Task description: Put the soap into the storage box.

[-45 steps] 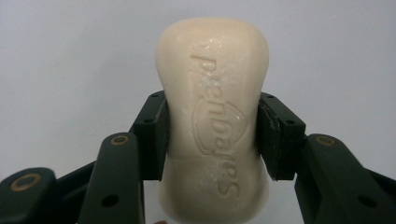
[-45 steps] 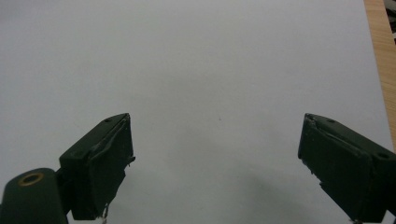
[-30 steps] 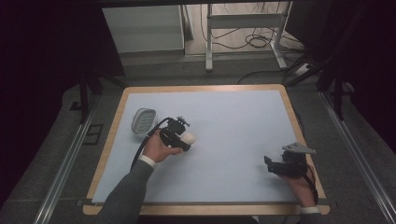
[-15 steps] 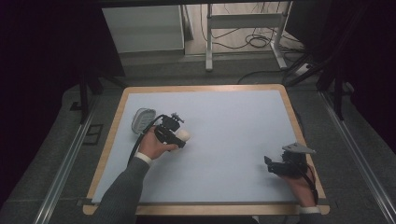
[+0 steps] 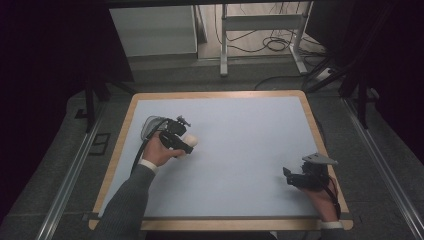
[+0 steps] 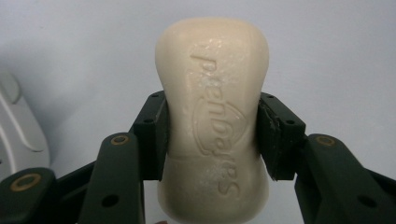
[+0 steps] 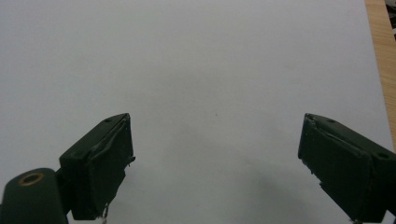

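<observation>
I see my L gripper (image 6: 212, 135) at about 9 o'clock on the table (image 5: 240, 130), jaws pressed on both sides of a cream soap (image 6: 214, 116) w/ raised letters. The soap is held at its narrow middle, above the pale blue top. Just beside it, toward 10 o'clock, sits a white dish (image 5: 151, 126); its edge is also at the left in the left gripper view. My R gripper (image 7: 215, 163) is at approx 4 o'clock near the wood edge, jaws wide apart, nothing between them.
</observation>
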Tool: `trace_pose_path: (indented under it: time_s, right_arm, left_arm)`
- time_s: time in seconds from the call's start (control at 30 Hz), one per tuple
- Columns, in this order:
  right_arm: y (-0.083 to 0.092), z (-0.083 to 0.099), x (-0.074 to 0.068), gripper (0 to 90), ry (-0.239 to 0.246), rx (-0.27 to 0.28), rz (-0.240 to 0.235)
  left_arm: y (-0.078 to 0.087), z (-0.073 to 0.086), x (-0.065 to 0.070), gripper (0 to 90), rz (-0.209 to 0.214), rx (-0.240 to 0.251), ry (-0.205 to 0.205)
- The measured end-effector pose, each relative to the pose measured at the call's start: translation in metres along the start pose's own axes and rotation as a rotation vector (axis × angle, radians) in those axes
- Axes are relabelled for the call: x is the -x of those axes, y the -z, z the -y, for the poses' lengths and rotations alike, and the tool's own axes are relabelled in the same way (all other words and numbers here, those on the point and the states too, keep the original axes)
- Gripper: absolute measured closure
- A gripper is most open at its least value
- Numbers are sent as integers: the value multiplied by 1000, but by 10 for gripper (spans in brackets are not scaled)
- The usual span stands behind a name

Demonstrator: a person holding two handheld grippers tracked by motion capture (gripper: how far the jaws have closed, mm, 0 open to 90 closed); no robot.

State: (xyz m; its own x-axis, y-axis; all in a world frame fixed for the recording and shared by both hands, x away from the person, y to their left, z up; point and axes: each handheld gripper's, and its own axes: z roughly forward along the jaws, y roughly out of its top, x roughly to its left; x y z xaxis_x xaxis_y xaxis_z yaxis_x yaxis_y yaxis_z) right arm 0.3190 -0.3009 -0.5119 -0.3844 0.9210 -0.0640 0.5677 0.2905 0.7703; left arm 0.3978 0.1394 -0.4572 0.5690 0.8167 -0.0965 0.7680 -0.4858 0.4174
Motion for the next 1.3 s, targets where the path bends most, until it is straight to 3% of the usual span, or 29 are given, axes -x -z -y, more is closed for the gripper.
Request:
trace_pose_path:
  time_s: [0.47, 1.3]
  right_arm:
    - [0, 0, 0, 103, 1, -2, 2]
    - [-2, 1, 0, 103, 1, -7, 5]
  left_arm:
    - [6, 3, -21, 498, -18, -5, 43]
    - [20, 8, -61, 498, -55, 38, 149]
